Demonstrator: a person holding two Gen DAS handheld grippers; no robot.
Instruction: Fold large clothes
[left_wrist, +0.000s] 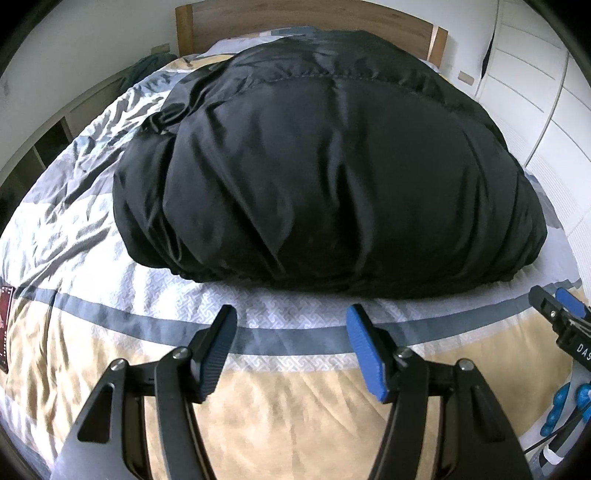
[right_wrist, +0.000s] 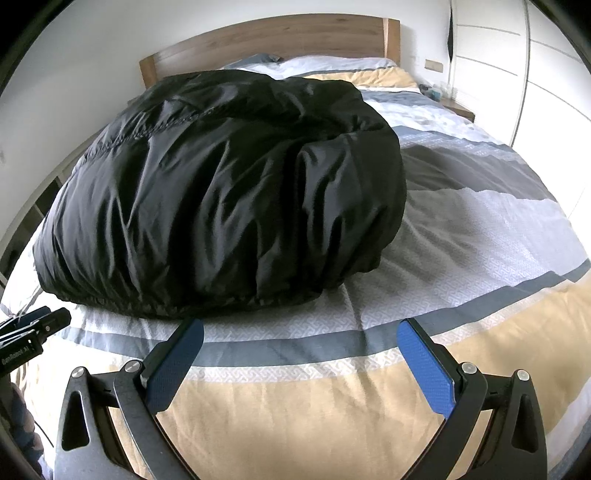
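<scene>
Bedroom, white walls, wooden headboard (left_wrist: 295, 26) at 12 o'clock, white wardrobe doors (left_wrist: 535, 96) at 2 o'clock. Bed covered by a striped duvet (left_wrist: 258, 406) in tan, grey and white bands, wrinkled on the 9 o'clock side. Black puffy jacket (left_wrist: 314, 177) lies bunched in a rounded heap mid-bed, its gathered hem edge facing the near end of the bed, resting on the white patterned band. Left gripper (left_wrist: 291, 328) hovers over the grey stripe just short of the hem, jaws apart, blue pads (left_wrist: 364, 347) bare, nothing between them, not touching the jacket. Right gripper (right_wrist: 301, 341) likewise spread wide with nothing in it, its fingers over the grey and white bands, left finger tip close to the hem but contact unclear. From the left wrist view the right gripper's tip shows at 3 o'clock; from the right wrist view the left gripper's tip sits at 9 o'clock. Bedside table (right_wrist: 458, 107) at 1 o'clock by the wardrobe. Dark red tag (left_wrist: 7, 325) on the duvet edge at 9 o'clock.
</scene>
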